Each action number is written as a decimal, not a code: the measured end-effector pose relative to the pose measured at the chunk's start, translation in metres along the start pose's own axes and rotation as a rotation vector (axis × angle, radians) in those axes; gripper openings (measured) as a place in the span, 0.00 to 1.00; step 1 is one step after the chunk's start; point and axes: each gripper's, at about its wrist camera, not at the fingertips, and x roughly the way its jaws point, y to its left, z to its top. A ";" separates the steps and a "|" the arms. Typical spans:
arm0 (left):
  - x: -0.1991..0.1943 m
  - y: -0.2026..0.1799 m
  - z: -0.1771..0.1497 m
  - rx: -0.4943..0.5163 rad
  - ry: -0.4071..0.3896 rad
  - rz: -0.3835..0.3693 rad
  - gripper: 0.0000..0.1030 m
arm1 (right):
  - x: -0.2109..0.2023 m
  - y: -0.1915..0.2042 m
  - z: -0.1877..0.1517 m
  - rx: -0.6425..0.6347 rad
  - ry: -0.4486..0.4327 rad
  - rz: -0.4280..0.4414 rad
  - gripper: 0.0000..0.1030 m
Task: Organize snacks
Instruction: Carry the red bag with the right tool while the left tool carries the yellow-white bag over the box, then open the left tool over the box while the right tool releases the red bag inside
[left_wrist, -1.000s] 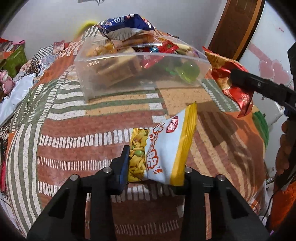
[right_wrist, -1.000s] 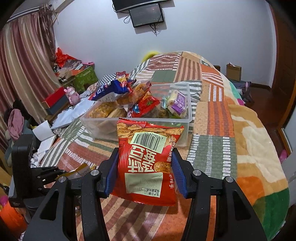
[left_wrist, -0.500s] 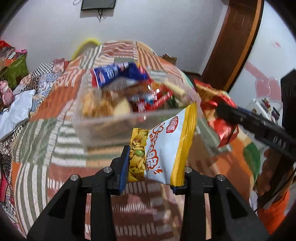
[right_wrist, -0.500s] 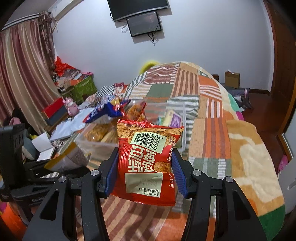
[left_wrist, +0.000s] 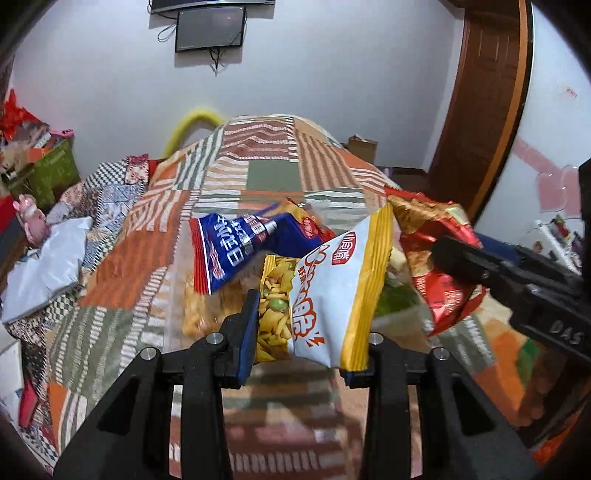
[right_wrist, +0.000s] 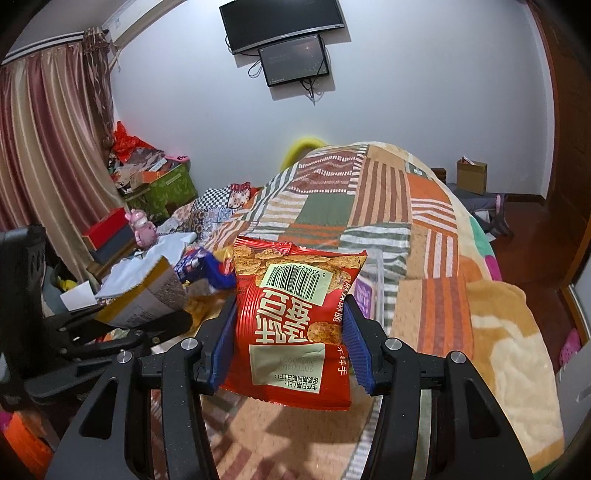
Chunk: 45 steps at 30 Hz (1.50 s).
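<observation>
My left gripper (left_wrist: 306, 332) is shut on a yellow-and-white snack bag (left_wrist: 328, 295), held up in front of the clear snack box (left_wrist: 177, 291). My right gripper (right_wrist: 288, 347) is shut on a red snack bag (right_wrist: 291, 325) with a barcode. The red bag also shows at the right of the left wrist view (left_wrist: 436, 254). The yellow bag shows at the left of the right wrist view (right_wrist: 147, 295). A blue snack bag (left_wrist: 236, 247) lies on top of the box's contents. The box is mostly hidden behind both held bags.
The box sits on a bed with a striped patchwork blanket (right_wrist: 388, 206). Boxes, a pink toy (right_wrist: 142, 229) and clutter lie along the left side. A wooden door (left_wrist: 480, 96) is at the right. Screens (right_wrist: 291, 62) hang on the far wall.
Both grippers have risen and closed in on the box with their bags still held. The box now sits low and mostly behind the bags. The two grippers are closer together.
</observation>
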 end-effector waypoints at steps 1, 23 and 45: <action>0.004 0.001 0.001 0.000 0.005 0.003 0.35 | 0.002 0.000 0.001 -0.002 0.001 -0.002 0.48; 0.048 0.001 -0.009 0.027 0.081 -0.033 0.48 | 0.055 0.007 -0.003 -0.051 0.098 -0.013 0.51; 0.001 0.001 -0.014 0.000 -0.006 -0.062 0.77 | 0.017 0.005 0.003 -0.035 0.039 -0.012 0.61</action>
